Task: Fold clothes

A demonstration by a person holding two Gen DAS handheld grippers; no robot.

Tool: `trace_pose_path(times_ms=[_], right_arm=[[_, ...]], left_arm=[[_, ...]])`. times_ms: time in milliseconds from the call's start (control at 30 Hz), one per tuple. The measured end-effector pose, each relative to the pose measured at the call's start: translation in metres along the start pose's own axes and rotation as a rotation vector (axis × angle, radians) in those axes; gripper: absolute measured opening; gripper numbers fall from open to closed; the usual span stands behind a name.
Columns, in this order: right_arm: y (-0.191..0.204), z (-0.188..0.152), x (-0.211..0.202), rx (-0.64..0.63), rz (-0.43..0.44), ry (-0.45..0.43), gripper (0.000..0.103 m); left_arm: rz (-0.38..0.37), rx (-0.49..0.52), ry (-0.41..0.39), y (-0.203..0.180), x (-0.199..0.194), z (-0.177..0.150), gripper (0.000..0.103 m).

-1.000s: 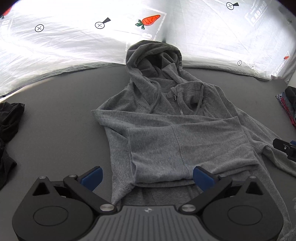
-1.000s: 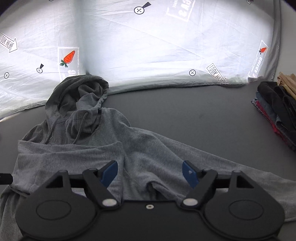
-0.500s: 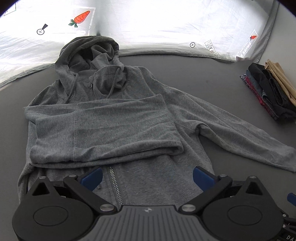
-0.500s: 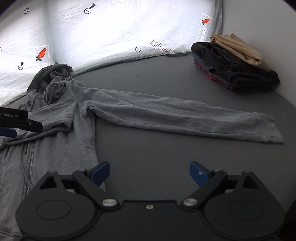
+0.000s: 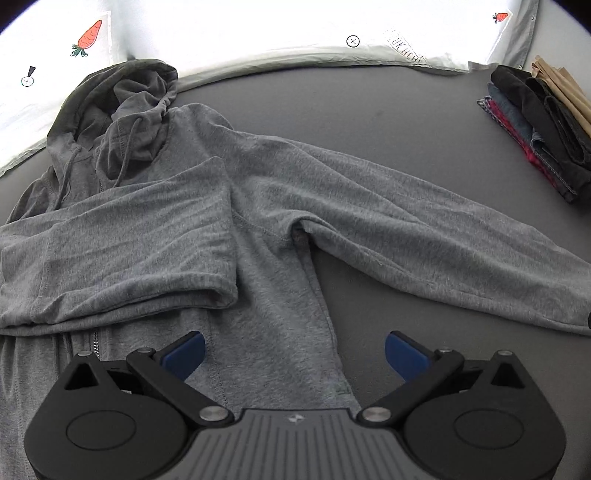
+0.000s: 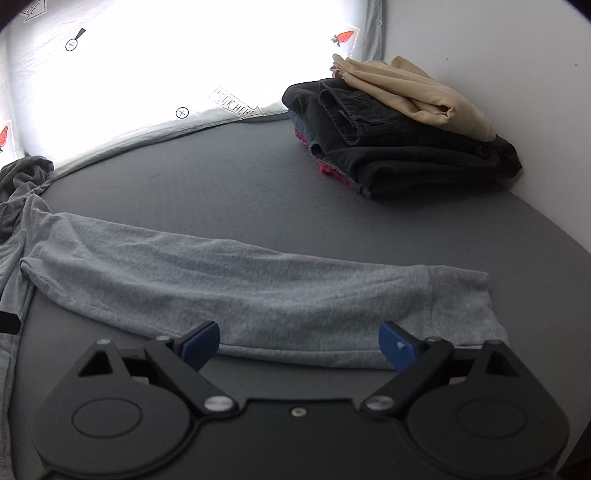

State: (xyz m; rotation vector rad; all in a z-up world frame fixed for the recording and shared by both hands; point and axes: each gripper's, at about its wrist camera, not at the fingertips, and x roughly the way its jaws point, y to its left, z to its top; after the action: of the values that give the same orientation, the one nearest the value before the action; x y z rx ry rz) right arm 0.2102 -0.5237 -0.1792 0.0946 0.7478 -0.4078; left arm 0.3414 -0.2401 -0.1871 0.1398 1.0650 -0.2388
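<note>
Grey matting (image 5: 369, 122) covers the whole work surface, a dull, even sheet that runs back to a brightly lit white fabric backdrop (image 5: 229, 33) along its far edge. That backdrop is printed with orange carrots (image 5: 88, 37), small crossed circles and a "LOOK HERE" label (image 6: 236, 105). At the far right corner the backdrop ends against a plain pale wall (image 6: 517, 74).

On the mat lies a grey zip hoodie (image 5: 258, 236), front up, with its hood (image 5: 122, 99) touching the backdrop at the far left edge. One sleeve is folded across the chest (image 5: 122, 236), its cuff end lying over the zip line. The other sleeve (image 6: 240, 288) stretches out flat toward the right edge of the mat, its cuff (image 6: 465, 310) lying just ahead of the right gripper.

In the far right corner, hard against the wall, sits a stack of folded clothes (image 6: 399, 144): dark garments over blue and red ones, with a beige piece (image 6: 413, 92) on top. It is well apart from the hoodie.

The left gripper (image 5: 293, 349) hovers over the hoodie's lower body near the side seam, blue pads spread wide and holding nothing. The right gripper (image 6: 299, 341) sits at the near edge of the outstretched sleeve, its fingers also wide apart, with the sleeve hem between them but not clamped.
</note>
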Motion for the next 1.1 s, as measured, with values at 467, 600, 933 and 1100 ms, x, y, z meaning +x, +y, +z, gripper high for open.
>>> trace_pose_path(times_ms=[467, 600, 933, 1100], right_arm=[[-0.077, -0.006, 0.028, 0.27, -0.224, 0.085, 0.093], [-0.086, -0.008, 0.039, 0.356, -0.21, 0.094, 0.093], [-0.074, -0.003, 0.034, 0.212, -0.156, 0.057, 0.044], [-0.064, -0.002, 0.03, 0.135, -0.114, 0.021, 0.015]], left_arm=[[0.039, -0.021, 0.038, -0.007, 0.014, 0.005, 0.103], [0.039, -0.016, 0.037, -0.008, 0.014, 0.005, 0.103], [0.042, -0.02, 0.044, -0.01, 0.015, 0.007, 0.103], [0.042, -0.025, 0.056, -0.008, 0.018, 0.008, 0.103]])
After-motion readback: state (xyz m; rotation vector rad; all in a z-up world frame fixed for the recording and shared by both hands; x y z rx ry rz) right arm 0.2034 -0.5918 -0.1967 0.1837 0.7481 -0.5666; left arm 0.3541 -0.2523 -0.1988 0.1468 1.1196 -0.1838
